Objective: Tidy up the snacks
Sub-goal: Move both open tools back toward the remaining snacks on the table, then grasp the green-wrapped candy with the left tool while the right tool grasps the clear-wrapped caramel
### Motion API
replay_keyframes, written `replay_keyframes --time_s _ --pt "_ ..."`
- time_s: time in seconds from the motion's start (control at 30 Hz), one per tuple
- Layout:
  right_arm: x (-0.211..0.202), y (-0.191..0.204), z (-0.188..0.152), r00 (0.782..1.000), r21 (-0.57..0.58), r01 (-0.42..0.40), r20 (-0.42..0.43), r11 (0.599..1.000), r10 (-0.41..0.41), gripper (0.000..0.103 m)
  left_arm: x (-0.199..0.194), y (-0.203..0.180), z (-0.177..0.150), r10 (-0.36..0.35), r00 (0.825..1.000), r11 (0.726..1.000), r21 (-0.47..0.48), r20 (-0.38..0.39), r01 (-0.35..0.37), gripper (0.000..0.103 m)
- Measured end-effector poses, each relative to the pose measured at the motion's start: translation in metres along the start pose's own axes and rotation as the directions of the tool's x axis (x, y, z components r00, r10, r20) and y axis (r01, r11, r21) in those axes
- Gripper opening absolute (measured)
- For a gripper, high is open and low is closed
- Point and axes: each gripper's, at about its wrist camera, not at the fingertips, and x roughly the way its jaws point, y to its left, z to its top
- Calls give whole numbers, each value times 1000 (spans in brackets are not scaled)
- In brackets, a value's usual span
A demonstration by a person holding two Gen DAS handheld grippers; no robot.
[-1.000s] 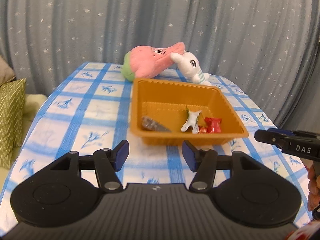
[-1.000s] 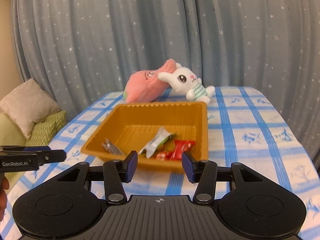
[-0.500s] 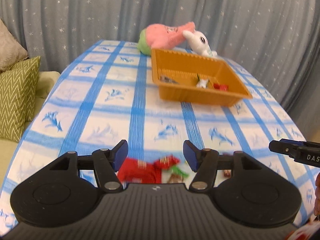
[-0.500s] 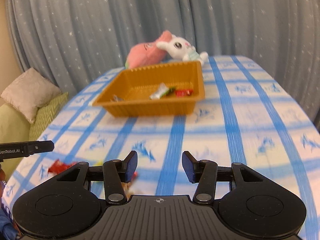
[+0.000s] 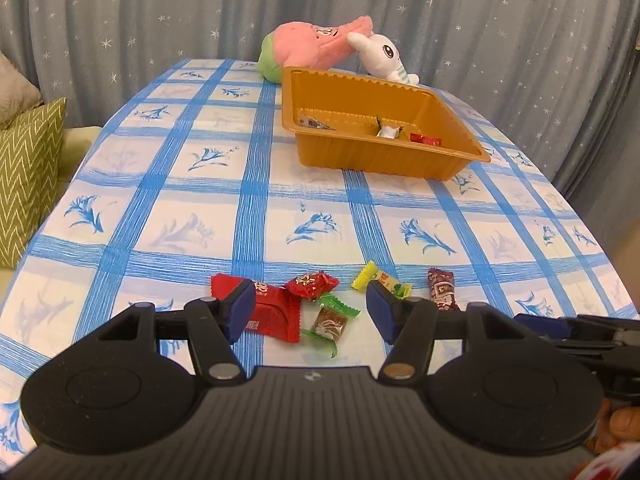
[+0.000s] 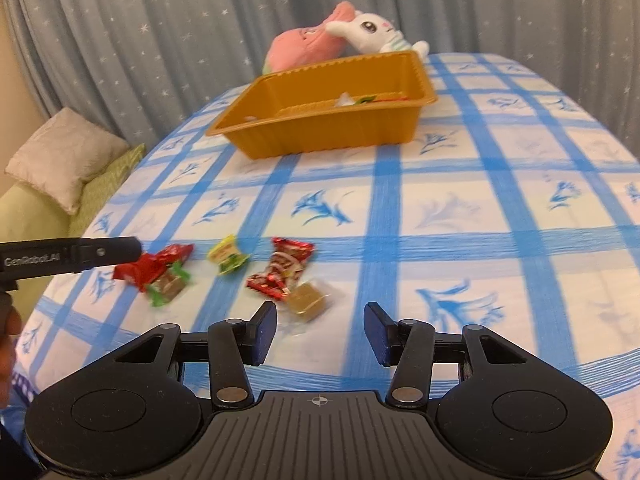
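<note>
Several wrapped snacks lie loose near the table's front edge. In the left wrist view a flat red packet [image 5: 276,314], a red candy [image 5: 312,284] and a green-and-brown candy [image 5: 330,322] sit just beyond my left gripper [image 5: 310,314], which is open and empty. A yellow candy [image 5: 380,280] and a brown bar [image 5: 442,290] lie to their right. My right gripper [image 6: 320,334] is open and empty, hovering just short of a clear-wrapped brown cube [image 6: 306,300] and a red-brown wrapper [image 6: 284,272]. The orange tray [image 5: 384,160] stands farther back with a few snacks inside.
A pink plush [image 5: 308,46] and a white rabbit plush [image 5: 384,56] lie behind the tray. Cushions [image 5: 28,172] sit off the table's left side. A starred grey curtain hangs behind. A blue-checked cloth [image 6: 460,208] covers the table.
Both grippers drew back from the tray toward the near table edge and sank. The loose snacks came into view in front of them. Both jaws kept the same width.
</note>
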Motion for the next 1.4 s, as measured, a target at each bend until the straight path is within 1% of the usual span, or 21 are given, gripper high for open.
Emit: replay_keyframes --time_s 0.17,0.27,0.43,0.53,0.6,0.63,0.77,0.83,1.07,1.13,1.17,1.23,1.4 --pt "14 8 1 1000 -12 4 -1 1000 -4 49 5 -1 -2 -6 1000 1000 1 -13 6 58" --pt "22 16 2 999 -62 30 14 998 -29 50 6 -2 -3 -11 1000 1000 2 -15 11 58" --pt "33 30 -4 996 -207 90 16 974 -89 50 8 -4 -5 -13 1000 1000 9 -22 14 58" --pt "31 27 -7 990 -220 139 9 966 -140 50 9 -5 -6 -15 999 1000 18 -29 16 58" --pt "27 20 -9 985 -198 169 7 966 -171 50 9 -5 -7 -17 999 1000 23 -33 18 58" --pt "25 17 -8 985 -184 170 9 968 -171 50 10 -6 -7 -19 999 999 26 -34 20 58" --pt "18 14 -6 991 -160 135 44 978 -129 50 10 -13 -7 -22 999 998 54 -34 24 58" --pt "20 16 -4 991 -175 126 60 976 -117 50 11 -16 -9 -22 999 997 75 -36 24 58" --pt "36 21 1 992 -211 118 57 970 -109 49 16 -21 -13 -25 998 992 124 -52 31 57" --pt "39 22 0 993 -222 112 48 969 -104 38 17 -23 -14 -34 998 990 137 -49 40 55" --pt "40 23 0 993 -232 116 50 966 -107 36 17 -24 -14 -40 998 989 144 -46 47 55" --pt "40 25 -1 993 -251 113 48 961 -105 23 20 -26 -14 -46 998 985 163 -48 54 51" --pt "40 25 0 992 -238 123 42 963 -116 22 27 -31 -17 -28 998 978 206 -57 39 49"
